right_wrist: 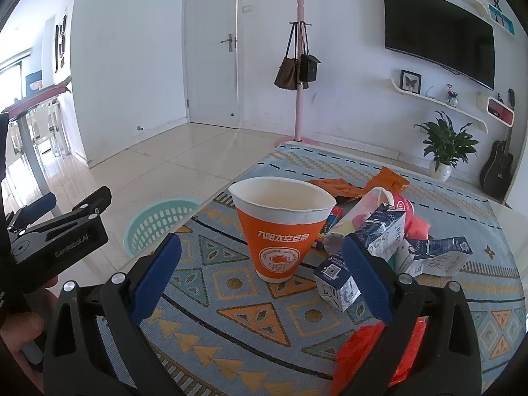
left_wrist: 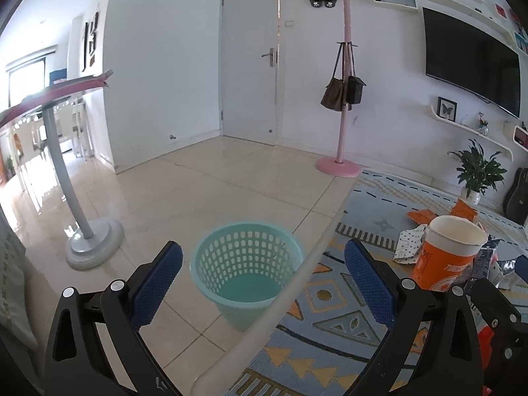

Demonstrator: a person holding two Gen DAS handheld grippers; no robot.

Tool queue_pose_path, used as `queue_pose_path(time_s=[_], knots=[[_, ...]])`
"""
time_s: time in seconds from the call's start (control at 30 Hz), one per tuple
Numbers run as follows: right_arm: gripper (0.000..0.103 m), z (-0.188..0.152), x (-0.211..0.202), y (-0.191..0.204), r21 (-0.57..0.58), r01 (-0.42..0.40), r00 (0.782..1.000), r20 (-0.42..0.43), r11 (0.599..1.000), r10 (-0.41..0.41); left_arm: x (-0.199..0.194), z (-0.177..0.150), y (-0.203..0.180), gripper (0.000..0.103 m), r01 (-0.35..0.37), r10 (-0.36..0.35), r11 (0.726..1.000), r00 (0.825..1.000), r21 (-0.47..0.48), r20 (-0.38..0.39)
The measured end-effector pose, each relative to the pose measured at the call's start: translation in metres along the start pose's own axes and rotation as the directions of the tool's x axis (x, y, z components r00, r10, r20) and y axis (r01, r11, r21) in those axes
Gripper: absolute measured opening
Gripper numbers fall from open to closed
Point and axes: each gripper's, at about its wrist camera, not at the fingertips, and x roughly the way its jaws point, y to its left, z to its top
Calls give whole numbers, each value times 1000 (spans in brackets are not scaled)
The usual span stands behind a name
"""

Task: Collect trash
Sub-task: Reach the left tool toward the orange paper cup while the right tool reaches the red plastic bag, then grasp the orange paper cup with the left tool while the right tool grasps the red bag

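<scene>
An orange paper cup (right_wrist: 280,231) stands upright on a glass table (right_wrist: 231,313) among trash: small milk cartons (right_wrist: 340,280), orange wrappers (right_wrist: 336,186) and a red wrapper (right_wrist: 359,349). My right gripper (right_wrist: 264,277) is open and empty, just short of the cup. A teal plastic waste basket (left_wrist: 246,270) stands on the floor beside the table edge; it also shows in the right wrist view (right_wrist: 158,222). My left gripper (left_wrist: 264,280) is open and empty, above the table edge and the basket. The cup shows at its right (left_wrist: 448,252).
A patterned rug (left_wrist: 379,198) lies under the glass table. A pink coat stand (left_wrist: 340,132) with bags, a grey-legged side table (left_wrist: 89,237), a potted plant (right_wrist: 444,151) and a guitar (right_wrist: 498,165) stand around the room. The left gripper shows in the right wrist view (right_wrist: 56,234).
</scene>
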Motion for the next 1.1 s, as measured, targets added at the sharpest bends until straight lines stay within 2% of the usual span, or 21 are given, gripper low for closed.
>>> queue_pose_path(time_s=[0.23, 0.33, 0.43, 0.5, 0.53, 0.6, 0.63, 0.73, 0.77, 0.83, 0.87, 0.93, 1.03, 1.1], knots=[[92, -2, -2, -6, 14, 4, 1000, -11, 1000, -3, -1, -1, -6, 96, 0, 0, 1000, 1000, -3, -3], [88, -5, -12, -11, -3, 32, 999, -20, 999, -32, -3, -2, -15, 96, 18, -18, 999, 1000, 28, 6], [71, -8, -18, -21, 4, 58, 998, -38, 998, -58, -7, -4, -19, 96, 104, -104, 994, 995, 14, 3], [64, -11, -24, -29, -2, 92, 994, -55, 996, -92, -10, -5, -26, 96, 182, -182, 983, 983, 18, -5], [58, -12, -28, -34, -1, 105, 992, -68, 995, -104, -10, -6, -31, 96, 228, -227, 973, 974, 24, -15], [55, -16, -36, -45, 21, 115, 992, -61, 993, -114, -10, -4, -41, 96, 330, -328, 943, 943, 30, -55], [54, -19, -43, -53, 22, 135, 990, -48, 991, -133, -9, -3, -49, 96, 393, -389, 919, 918, 36, -81], [54, -28, -57, -79, 47, 165, 986, -41, 985, -163, 4, 0, -78, 96, 505, -489, 860, 858, 79, -156], [54, -34, -56, -89, 81, 151, 988, -27, 985, -149, 11, 0, -87, 96, 528, -508, 843, 844, 101, -173], [56, -36, -60, -103, 88, 164, 985, -73, 982, -158, 26, -3, -104, 96, 562, -532, 817, 822, 132, -204], [62, -39, -58, -108, 104, 164, 983, -99, 981, -154, 38, -7, -112, 96, 580, -542, 804, 806, 133, -237], [69, -47, -61, -121, 134, 163, 982, -118, 978, -147, 59, -13, -117, 94, 595, -547, 794, 789, 125, -279], [71, -63, -56, -134, 188, 163, 976, -177, 969, -129, 76, -21, -126, 94, 616, -565, 779, 769, 112, -298], [71, -70, -47, -136, 236, 156, 965, -244, 959, -97, 83, -21, -128, 94, 654, -605, 751, 736, 89, -304]])
